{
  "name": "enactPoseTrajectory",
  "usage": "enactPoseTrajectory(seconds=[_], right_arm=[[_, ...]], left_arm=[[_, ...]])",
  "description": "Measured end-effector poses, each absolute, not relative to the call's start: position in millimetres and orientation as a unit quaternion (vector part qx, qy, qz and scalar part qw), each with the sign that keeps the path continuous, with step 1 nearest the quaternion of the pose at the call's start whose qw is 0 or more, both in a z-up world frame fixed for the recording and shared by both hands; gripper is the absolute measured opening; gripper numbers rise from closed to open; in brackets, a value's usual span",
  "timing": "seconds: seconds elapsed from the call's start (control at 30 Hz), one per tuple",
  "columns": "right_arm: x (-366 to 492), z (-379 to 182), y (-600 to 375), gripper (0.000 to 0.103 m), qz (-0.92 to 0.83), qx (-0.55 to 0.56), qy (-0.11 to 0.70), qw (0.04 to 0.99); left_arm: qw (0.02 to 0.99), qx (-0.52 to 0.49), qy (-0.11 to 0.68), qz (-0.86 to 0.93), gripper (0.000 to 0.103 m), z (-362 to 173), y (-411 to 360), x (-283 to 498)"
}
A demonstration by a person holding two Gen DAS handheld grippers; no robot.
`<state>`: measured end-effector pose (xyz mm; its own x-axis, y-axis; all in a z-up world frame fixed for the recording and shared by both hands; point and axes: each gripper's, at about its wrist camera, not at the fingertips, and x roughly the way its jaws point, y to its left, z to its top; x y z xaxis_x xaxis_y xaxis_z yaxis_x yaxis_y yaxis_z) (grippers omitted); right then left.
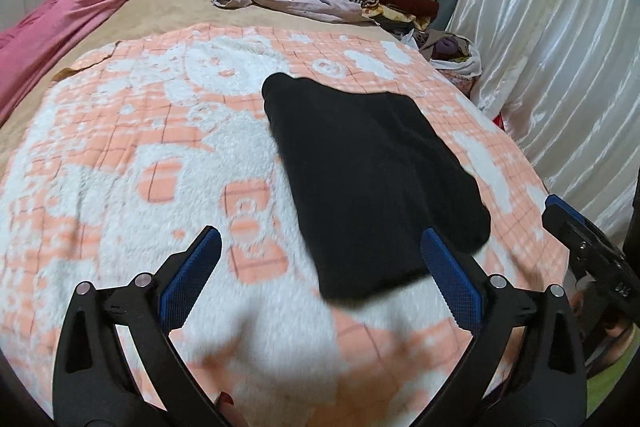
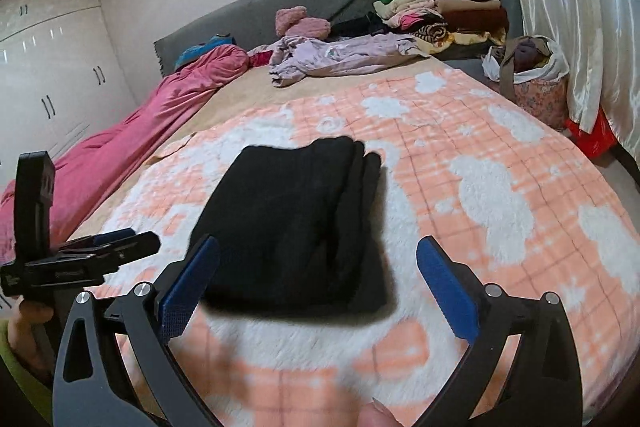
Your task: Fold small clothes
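On the peach blanket (image 2: 460, 155) we see the folded black garment (image 2: 296, 223) (lying flat), left gripper (image 1: 320, 263) and right gripper (image 2: 318, 267) both spread wide, empty.

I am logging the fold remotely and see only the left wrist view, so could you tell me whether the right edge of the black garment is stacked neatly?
Observer: From the right wrist view, the black garment shows several folded layers stacked along its right edge.
Operator: Thank you. Is the right claw holding anything?
Observer: No, the right claw is open, with the garment's near edge lying between its fingers, ungripped.
Operator: And what lies left of the bed?
Observer: A white wardrobe with dark handles stands there, beyond the pink duvet.
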<state>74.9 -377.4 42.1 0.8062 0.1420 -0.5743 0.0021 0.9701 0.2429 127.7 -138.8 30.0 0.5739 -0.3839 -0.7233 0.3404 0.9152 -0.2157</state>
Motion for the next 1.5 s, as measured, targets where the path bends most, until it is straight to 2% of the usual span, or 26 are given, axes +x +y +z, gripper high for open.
enactPoseTrajectory(seconds=[0.57, 1.5], right_arm=[[22.9, 1.6, -340.9, 0.099, 0.033, 0.109, 0.376, 0.92], [24.1, -4.3, -330.3, 0.099, 0.021, 0.078, 0.383, 0.92]], left_arm=[[0.882, -0.013, 0.432, -0.188, 0.094, -0.5, -117.0, 76.1], [0.883, -0.025, 0.437, -0.168, 0.094, -4.9, -107.8, 65.6]])
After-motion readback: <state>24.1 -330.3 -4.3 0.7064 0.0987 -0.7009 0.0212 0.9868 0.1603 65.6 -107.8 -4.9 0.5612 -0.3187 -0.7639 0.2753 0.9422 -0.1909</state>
